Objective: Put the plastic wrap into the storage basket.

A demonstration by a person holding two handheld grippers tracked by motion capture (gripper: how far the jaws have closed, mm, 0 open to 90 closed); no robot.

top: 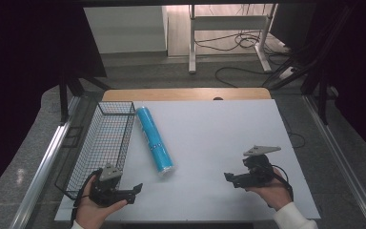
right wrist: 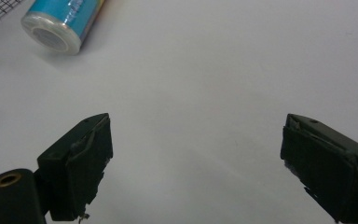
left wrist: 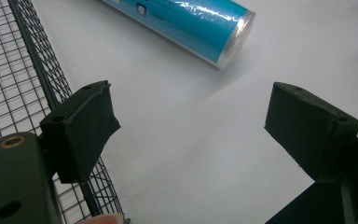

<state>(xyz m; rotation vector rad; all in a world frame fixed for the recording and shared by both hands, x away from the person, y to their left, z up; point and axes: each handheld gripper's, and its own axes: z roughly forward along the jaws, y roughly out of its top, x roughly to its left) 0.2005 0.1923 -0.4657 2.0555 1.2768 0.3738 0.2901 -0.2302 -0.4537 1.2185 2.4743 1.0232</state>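
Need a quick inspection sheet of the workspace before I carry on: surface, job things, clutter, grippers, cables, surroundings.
Surface: white table top, bare apart from the job's things.
Job's things: blue tube lying flat beside the wire basket, outside it.
Clutter: nothing seen.
Grippers: left gripper and right gripper both open, nothing between the jaws.
Cables: loose cables on floor behind the table.
Surroundings: metal frame legs, dark curtains at the sides.

Grey speckled floor [top: 24, 157], white desk frame [top: 228, 24] with tangled cables [top: 240, 43], dark curtains [top: 28, 43] either side
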